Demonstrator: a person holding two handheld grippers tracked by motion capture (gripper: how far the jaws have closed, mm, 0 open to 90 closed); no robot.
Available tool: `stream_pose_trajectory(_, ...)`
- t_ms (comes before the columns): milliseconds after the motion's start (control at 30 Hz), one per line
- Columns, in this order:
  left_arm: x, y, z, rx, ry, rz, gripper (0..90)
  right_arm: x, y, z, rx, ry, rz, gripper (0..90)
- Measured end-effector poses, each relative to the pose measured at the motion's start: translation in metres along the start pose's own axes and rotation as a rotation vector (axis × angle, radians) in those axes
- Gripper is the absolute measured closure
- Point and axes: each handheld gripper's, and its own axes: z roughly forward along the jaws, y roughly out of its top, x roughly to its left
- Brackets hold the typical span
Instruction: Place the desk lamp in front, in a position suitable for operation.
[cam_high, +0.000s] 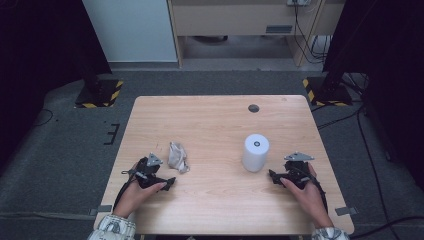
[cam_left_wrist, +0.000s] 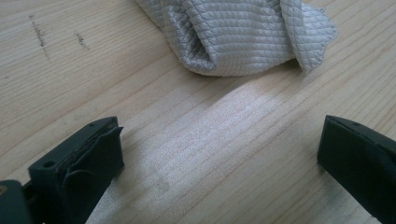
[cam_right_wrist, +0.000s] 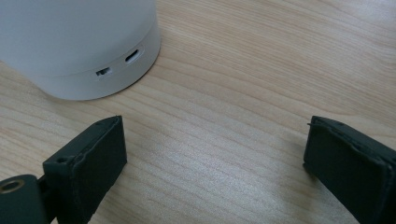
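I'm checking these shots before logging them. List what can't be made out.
- White cylinder: top cut off by the right gripper view's upper edge; its two small base slots are too small to identify.
- Cloth: upper part cut off by the left gripper view's edge; its folds hide whatever is inside.
- Dark round spot on the table: too small in the high view.

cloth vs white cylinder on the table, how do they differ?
The cloth is crumpled, soft and lies low on the table; the white cylinder is rigid, smooth and stands upright.
The cloth is pale grey with a quilted weave; the cylinder is plain white, with small slots near its base.
The cloth lies by the left gripper; the cylinder by the right gripper.
Shared: both rest free on the table, ahead of open jaws.
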Motion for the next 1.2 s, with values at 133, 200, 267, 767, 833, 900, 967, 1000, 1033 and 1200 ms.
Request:
stream_pose_trajectory(133,0.000,0.000,0.000,0.000,0.000,0.000,0.0,0.000,0.000,0.000,-0.001,-0.004,0.003,6.0)
stream_pose_trajectory(200,0.000,0.000,0.000,0.000,0.001,-0.001,0.0,0.000,0.000,0.000,-0.002,-0.004,0.004,5.9)
stream_pose_trajectory(267,0.000,0.000,0.000,0.000,0.001,-0.001,0.0,0.001,0.000,0.000,-0.001,-0.006,0.005,5.9)
stream_pose_trajectory(767,0.000,0.000,0.000,0.000,0.000,0.000,0.0,0.034,0.013,-0.031,-0.030,0.160,-0.054,4.1)
stream_pose_trajectory(833,0.000,0.000,0.000,0.000,-0.001,0.001,0.0,0.041,0.018,-0.034,-0.050,0.179,-0.073,4.1)
stream_pose_trajectory(900,0.000,0.000,0.000,0.000,-0.001,0.001,0.0,0.046,0.023,-0.037,-0.068,0.190,-0.085,4.1)
stream_pose_trajectory(967,0.000,0.000,0.000,0.000,-0.001,0.001,0.0,0.053,0.030,-0.039,-0.088,0.196,-0.096,4.1)
stream_pose_trajectory(1000,0.000,0.000,0.000,0.000,-0.001,0.001,0.0,0.053,0.030,-0.039,-0.088,0.196,-0.096,4.1)
stream_pose_trajectory(1033,0.000,0.000,0.000,-0.001,0.000,0.001,0.0,0.056,0.037,-0.040,-0.098,0.200,-0.101,4.2)
stream_pose_trajectory(1200,0.000,0.000,0.000,0.000,-0.002,0.003,0.0,0.058,0.050,-0.044,-0.119,0.199,-0.118,3.9)
